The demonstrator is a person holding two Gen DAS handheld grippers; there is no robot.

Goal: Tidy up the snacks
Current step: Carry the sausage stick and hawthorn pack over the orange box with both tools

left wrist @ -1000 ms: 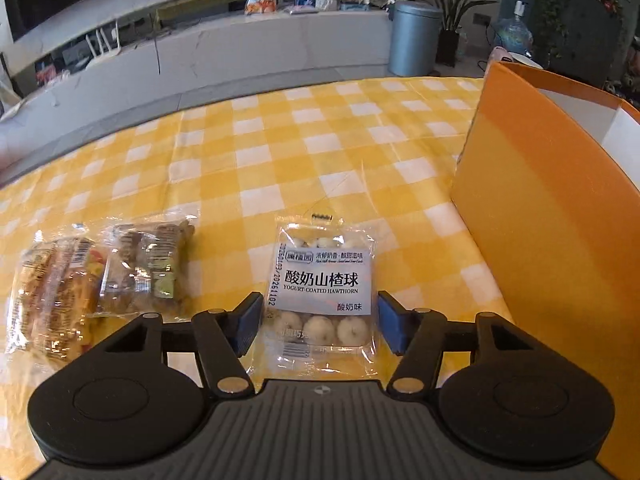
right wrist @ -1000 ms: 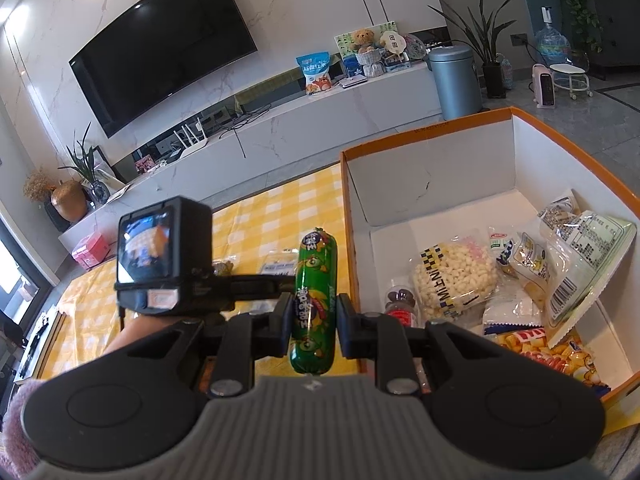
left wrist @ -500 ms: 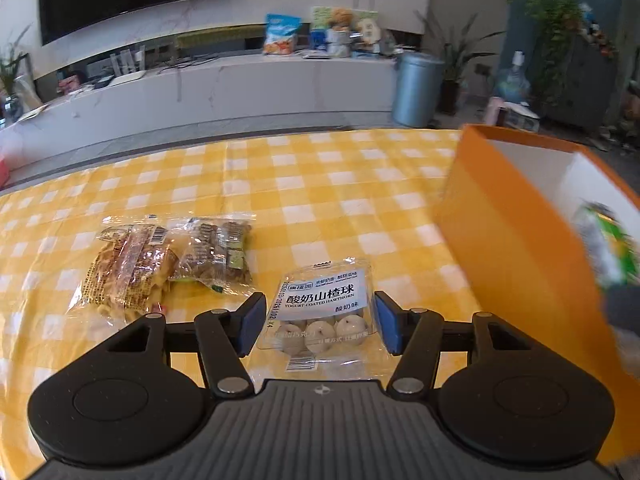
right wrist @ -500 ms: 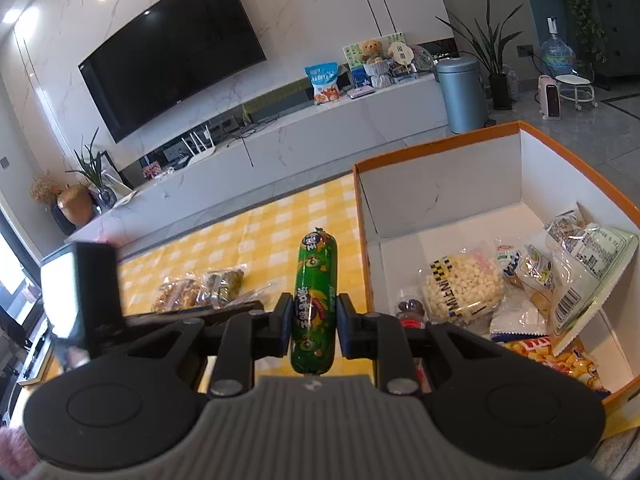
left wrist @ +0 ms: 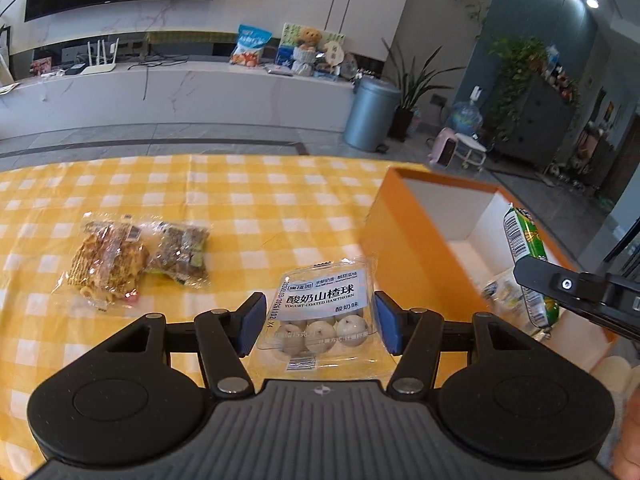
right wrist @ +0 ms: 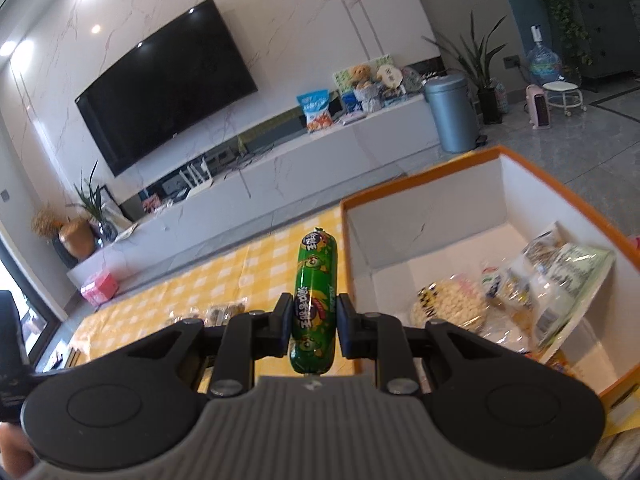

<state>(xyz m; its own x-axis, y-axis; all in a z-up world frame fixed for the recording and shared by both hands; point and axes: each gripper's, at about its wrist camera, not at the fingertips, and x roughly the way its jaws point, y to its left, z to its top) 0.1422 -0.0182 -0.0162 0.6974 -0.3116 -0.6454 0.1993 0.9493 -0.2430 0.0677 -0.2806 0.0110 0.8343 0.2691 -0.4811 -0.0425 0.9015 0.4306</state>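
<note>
We hold the left gripper [left wrist: 320, 322] clamped on a clear pack of yogurt-coated hawthorn balls [left wrist: 323, 314], its blue pads [left wrist: 253, 323] pressing the pack's two side edges. The pack is lifted off the yellow checked tablecloth [left wrist: 240, 208] and sits just left of the orange box [left wrist: 416, 256]. Its long axis runs along the fingers, away from the camera: the white label end points toward the far edge of the table, and the row of three pale balls and the barcode lie nearest the gripper body.

We hold the right gripper [right wrist: 314, 326] shut tight on a green sausage stick [right wrist: 314, 300]. The stick's long axis also runs along the fingers; its dark-capped end points up and forward, past the box's left wall, and its rounded lower end hangs just behind the pads. In the left wrist view the same stick [left wrist: 526, 240] shows above the box's open interior.

Inside the orange box [right wrist: 424, 196], against its right side, lie a bag of small white puffs [right wrist: 448, 302] and several crinkled packets [right wrist: 560, 276], blurred.

Left of the box, on the tablecloth, two clear snack packets lie side by side, touching: a golden-brown one [left wrist: 108, 264] and a darker one [left wrist: 180, 254], both with their long axes pointing roughly toward the far table edge.
</note>
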